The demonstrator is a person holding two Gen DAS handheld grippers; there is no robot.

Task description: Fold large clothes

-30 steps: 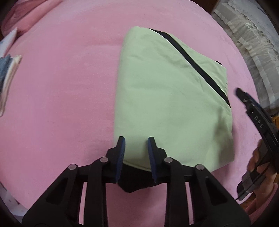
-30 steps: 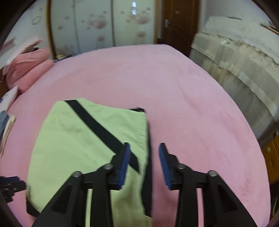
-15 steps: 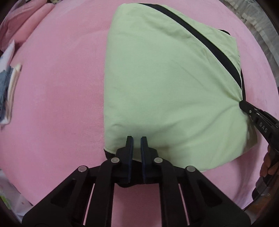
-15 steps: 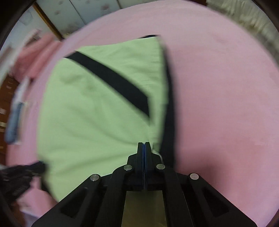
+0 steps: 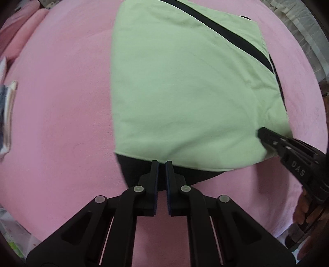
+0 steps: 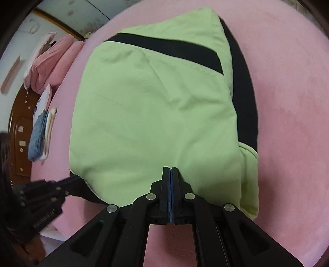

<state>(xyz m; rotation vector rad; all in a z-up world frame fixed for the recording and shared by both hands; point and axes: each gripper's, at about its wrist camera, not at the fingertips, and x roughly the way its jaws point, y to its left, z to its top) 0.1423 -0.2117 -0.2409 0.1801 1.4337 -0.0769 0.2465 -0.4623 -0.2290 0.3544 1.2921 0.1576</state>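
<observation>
now green garment (image 6: 152, 106) near edge pinched between both hand-held grippers

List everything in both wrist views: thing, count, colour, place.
garment: 1, light green with black bands, folded flat mid-bed
bed cover: 1, pink, under the garment
pillows: pink, far left end of the bed
folded clothes: 1 small pile, blue and cream, left bed edge
wardrobe: white, background
left gripper: 1, black, shut on the garment's near edge
right gripper: 1, black, shut on the garment's near edge
hand: 1, holding the right gripper
</observation>
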